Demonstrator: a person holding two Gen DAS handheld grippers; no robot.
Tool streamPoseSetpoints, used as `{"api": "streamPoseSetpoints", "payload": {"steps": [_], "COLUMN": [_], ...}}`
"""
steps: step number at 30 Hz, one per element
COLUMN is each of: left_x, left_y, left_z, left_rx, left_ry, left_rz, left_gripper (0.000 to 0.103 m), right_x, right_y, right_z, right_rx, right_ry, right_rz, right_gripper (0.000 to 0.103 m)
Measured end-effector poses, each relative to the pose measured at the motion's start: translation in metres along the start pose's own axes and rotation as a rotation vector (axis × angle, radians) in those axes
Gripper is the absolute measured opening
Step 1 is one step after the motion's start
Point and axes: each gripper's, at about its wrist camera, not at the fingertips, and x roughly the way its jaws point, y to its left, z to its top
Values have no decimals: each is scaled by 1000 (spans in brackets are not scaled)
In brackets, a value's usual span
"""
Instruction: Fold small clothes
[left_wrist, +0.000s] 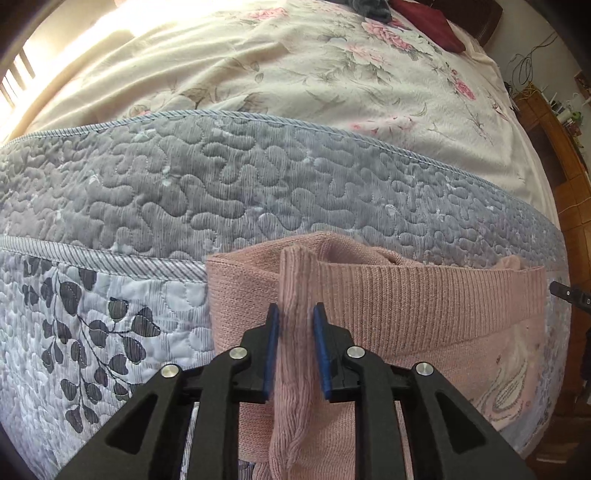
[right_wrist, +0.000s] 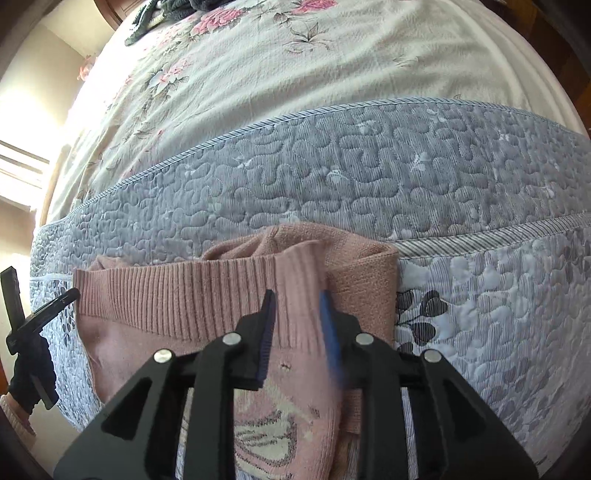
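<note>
Between the blue-padded fingers (left_wrist: 273, 354) of the left gripper (left_wrist: 297, 354) stands a pinched ridge of the pink ribbed-knit sweater (left_wrist: 424, 295), and the jaws are narrowed onto it so the pads press the fold from both sides. The right gripper (right_wrist: 295, 332) does the same at its end of the ribbed hem (right_wrist: 177, 291): its fingers (right_wrist: 267, 332) are nearly closed, with a bunched strip of knit clamped between them (the right-hand pad is blurred, so how firmly it bites is hard to judge). Just beyond both sets of fingertips the garment lies doubled over, its hem band running sideways from one grip to the other. Beneath and ahead spreads the grey-blue quilted bedspread (left_wrist: 221, 192); farther off is a cream floral sheet (left_wrist: 295, 74).

The risk, I judge, is uneven travel: if one gripper leads, the soft knit could skew or slip from the pads, and the thick fold may spring open.
</note>
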Motion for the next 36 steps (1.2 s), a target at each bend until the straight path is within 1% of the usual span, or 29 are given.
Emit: {"api": "streamPoseSetpoints", "payload": {"steps": [3, 4, 5, 7, 9, 10, 13, 16, 19, 21, 22, 24, 26, 30, 32, 33, 34, 35, 36], "left_x": [-8, -13, -18, -30, -39, -42, -43, -35, -24, -14, -9, -1, 5, 7, 6, 3, -1, -7, -12], "left_y": [9, 11, 13, 8, -3, -11, -31, -45, -53, -55, -54, -49, -46, -43, -44, -45, -46, -47, -48], "left_z": [-15, -22, -30, -48, -71, -82, -114, -135, -146, -148, -150, -151, -151, -149, -148, -147, -144, -140, -133], "left_rx": [-12, -14, -10, 21, 65, 87, 128, 131, 139, 151, 150, 134, 120, 109, 107, 108, 108, 109, 112], "left_ry": [-9, -16, -23, -34, -34, -25, 2, 31, 53, 83, 100, 125, 137, 151, 156, 154, 144, 127, 108], "left_rz": [13, 15, 26, 20, 15, 12, -12, -16, 2, 25, 31, 39, 34, 23, 23, 25, 25, 22, 13], "left_gripper": [22, 26, 27, 27, 30, 31, 32, 32, 32, 32, 32, 32, 32, 32, 32, 32, 32, 32, 33], "right_x": [-9, -13, -17, -24, -24, -22, -11, 4, 11, 9, 8, 10, 16, 26, 25, 22, 18, 11, 3], "right_y": [-7, -10, -11, -13, -15, -15, -15, -22, -26, -27, -26, -25, -26, -27, -28, -28, -28, -30, -30], "right_z": [-21, -31, -42, -67, -95, -108, -142, -162, -169, -167, -166, -166, -166, -161, -161, -160, -158, -156, -152], "right_rx": [-5, -12, -20, -35, -36, -40, -48, 16, 63, 76, 71, 50, 49, 58, 61, 63, 71, 78, 83], "right_ry": [0, 0, 6, 21, 55, 76, 127, 166, 189, 188, 191, 208, 230, 248, 252, 251, 240, 211, 175], "right_rz": [14, 19, 22, 43, 73, 74, 44, 71, 115, 123, 115, 71, 52, 40, 46, 52, 66, 83, 99], "right_gripper": [29, 33, 38, 43, 44, 44, 44, 42, 11, 9, 9, 9, 9, 9, 12, 14, 21, 29, 34]}}
